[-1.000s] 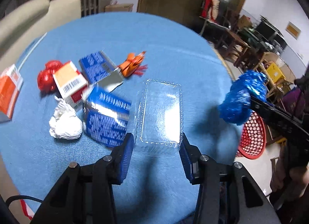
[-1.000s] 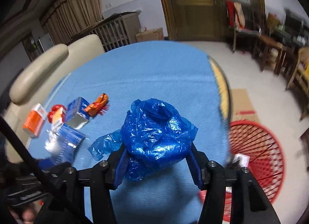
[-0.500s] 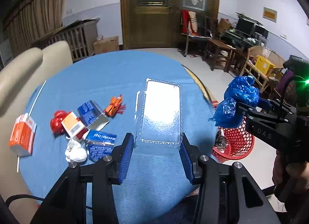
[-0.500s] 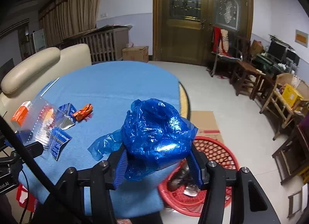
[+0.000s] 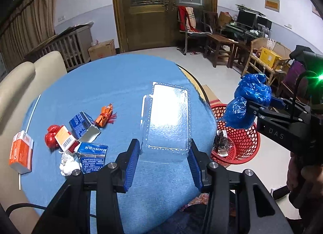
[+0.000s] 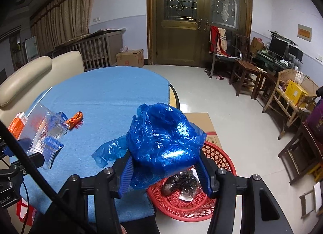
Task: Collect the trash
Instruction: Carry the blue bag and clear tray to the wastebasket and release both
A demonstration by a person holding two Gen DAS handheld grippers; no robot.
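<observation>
My left gripper (image 5: 164, 160) is shut on a clear plastic clamshell box (image 5: 167, 121) and holds it above the blue table (image 5: 113, 84). The box also shows in the right wrist view (image 6: 43, 133). My right gripper (image 6: 164, 173) is shut on a crumpled blue plastic bag (image 6: 161, 143), held over the red mesh basket (image 6: 218, 203) on the floor beside the table. The bag (image 5: 250, 100) and basket (image 5: 244, 145) also show in the left wrist view. Left on the table lie blue cartons (image 5: 91, 157), an orange wrapper (image 5: 105, 114), a red wrapper (image 5: 50, 137) and white paper (image 5: 67, 165).
An orange box (image 5: 20, 153) lies at the table's left edge, by a beige sofa (image 5: 18, 84). The basket holds a dark wrapper (image 6: 181, 183). A flat cardboard sheet (image 6: 203, 123) lies on the floor behind the basket. Chairs and desks (image 6: 248, 68) stand far right.
Both grippers have risen and pulled back from the table with their loads. The blue bag has moved right, from over the table to over the red basket.
</observation>
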